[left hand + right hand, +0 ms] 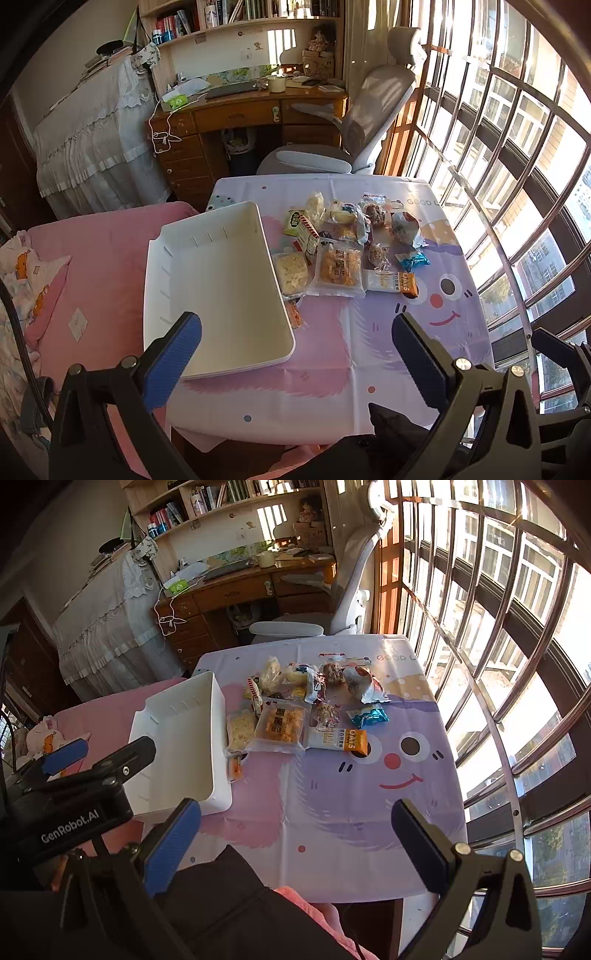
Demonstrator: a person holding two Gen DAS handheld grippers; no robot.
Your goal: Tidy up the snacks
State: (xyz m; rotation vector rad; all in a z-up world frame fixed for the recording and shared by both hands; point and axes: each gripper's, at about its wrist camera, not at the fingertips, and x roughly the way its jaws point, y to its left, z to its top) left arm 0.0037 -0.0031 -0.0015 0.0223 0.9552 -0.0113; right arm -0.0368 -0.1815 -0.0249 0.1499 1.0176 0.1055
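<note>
The wrapped snack packets (334, 254), heaped beside the empty white plastic bin (221, 291), are best lifted singly by wide-open, empty tongs (297, 354).

The right hand-held gripper (295, 845) hangs over the near edge of the desk (332, 812), its blue-padded jaws spread wide with nothing between them. At ten o'clock from it stands an empty white bin (184, 738), and the left hand-held gripper (107, 751) shows at nine o'clock, just beside the bin's near left corner. Snack packets (306, 709) lie clustered at twelve o'clock, just right of the bin, among them an orange oat bar (338, 740) and a blue wrapper (369, 716).
</note>
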